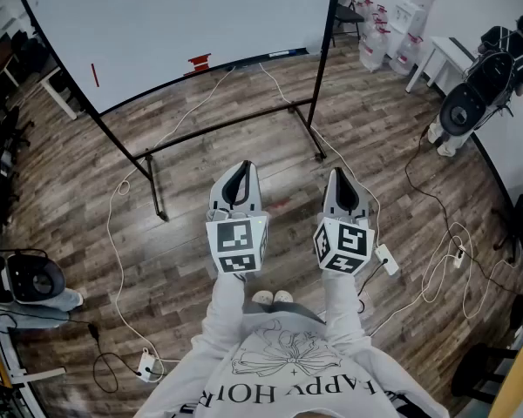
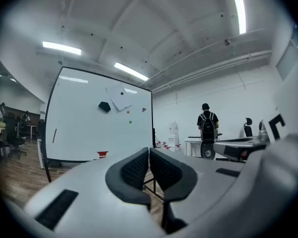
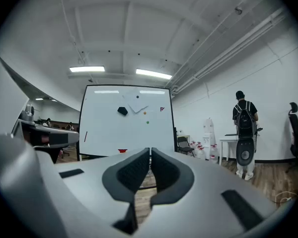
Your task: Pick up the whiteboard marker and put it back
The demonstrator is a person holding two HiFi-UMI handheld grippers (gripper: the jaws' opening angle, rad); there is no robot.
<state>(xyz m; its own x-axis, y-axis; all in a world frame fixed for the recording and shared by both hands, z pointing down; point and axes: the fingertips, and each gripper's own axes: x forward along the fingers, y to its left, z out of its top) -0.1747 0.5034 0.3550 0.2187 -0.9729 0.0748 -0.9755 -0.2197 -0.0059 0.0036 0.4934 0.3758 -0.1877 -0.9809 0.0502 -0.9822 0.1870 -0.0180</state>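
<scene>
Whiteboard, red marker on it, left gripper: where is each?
whiteboard (image 1: 174, 33), head view, bare white surface.
red marker (image 1: 94, 75), head view, middle of its barrel.
left gripper (image 1: 241, 169), head view, between its shut fingertips.

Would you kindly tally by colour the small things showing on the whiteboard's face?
Red: 3, thin bar, piece at lower edge, small flag
Black: 1, pad
Orange: 1, orange dot
Green: 1, green dot
White: 1, sheet
Total: 7
</scene>
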